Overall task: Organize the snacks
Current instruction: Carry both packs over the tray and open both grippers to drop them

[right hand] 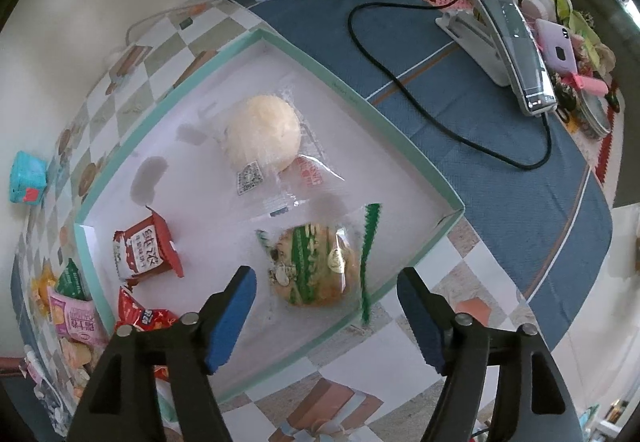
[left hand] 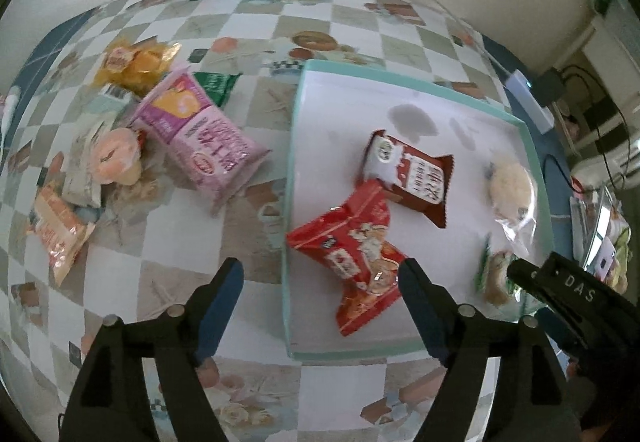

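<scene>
Four snacks (right hand: 260,146) in tray (right hand: 408,146)

We count four snack packets in one teal-rimmed tray (right hand: 416,158): a red bag (left hand: 360,258), a brown-red packet (left hand: 416,178), a pale bun (right hand: 264,130) and a green-striped cookie (right hand: 316,266). About six more packets lie in a pile (left hand: 160,130) outside it.

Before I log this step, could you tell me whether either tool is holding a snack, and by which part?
Nothing is held. The left tool stands open above the red packet, and the right tool open above the green-striped cookie.
</scene>
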A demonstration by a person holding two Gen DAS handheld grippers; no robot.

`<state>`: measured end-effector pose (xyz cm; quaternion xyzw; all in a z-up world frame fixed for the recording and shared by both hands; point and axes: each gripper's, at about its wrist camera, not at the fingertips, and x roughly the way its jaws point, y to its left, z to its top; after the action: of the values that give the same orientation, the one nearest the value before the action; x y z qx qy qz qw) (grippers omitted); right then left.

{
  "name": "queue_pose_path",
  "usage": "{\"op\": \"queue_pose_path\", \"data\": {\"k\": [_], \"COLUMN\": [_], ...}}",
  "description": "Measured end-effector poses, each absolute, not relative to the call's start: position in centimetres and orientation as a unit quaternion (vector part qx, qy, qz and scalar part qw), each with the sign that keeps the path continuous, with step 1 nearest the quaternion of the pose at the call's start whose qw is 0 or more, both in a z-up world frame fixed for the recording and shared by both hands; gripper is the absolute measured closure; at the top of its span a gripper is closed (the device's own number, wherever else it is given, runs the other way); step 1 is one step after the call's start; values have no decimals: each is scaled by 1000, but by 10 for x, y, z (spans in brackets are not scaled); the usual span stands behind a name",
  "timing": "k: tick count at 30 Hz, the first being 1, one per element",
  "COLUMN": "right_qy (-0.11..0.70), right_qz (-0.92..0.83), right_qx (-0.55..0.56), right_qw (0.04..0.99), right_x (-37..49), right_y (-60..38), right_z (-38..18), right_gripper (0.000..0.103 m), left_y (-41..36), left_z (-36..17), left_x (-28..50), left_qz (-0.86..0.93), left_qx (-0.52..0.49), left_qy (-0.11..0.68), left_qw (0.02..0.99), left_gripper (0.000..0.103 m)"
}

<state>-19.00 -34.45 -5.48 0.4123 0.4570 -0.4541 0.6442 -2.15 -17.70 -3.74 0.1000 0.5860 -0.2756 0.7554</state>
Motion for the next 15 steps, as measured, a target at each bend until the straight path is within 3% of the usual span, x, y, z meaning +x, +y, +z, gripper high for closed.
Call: {"op": "queue_pose_path", "data": {"k": [4, 10, 12, 14, 15], "right_qy": [457, 449, 447, 444, 444], "right_qz": [-454, -451, -449, -448, -446], "right_qx": [410, 406, 404, 400, 398], "right_qw": [645, 657, 660, 665, 667], "right_x": [-190, -191, -190, -189, -188], "right_y": [-344, -343, -342, -340, -340], "right_z": [-57, -53, -52, -50, -49], "right_gripper": [14, 9, 0, 0, 0], "left_y": [-169, -159, -157, -154, -153], "left_z": [-36, -36, -35, -35, -34], "left_x": [-16, -9, -7, -5, -4], "left_qz": [-261, -243, -236, -231, -230], "left_qx": [89, 74, 74, 71, 69], "left_qy": [590, 596, 595, 595, 593], "left_qw": [759, 762, 765, 767, 768], "left_gripper": [23, 22, 20, 9, 9]}}
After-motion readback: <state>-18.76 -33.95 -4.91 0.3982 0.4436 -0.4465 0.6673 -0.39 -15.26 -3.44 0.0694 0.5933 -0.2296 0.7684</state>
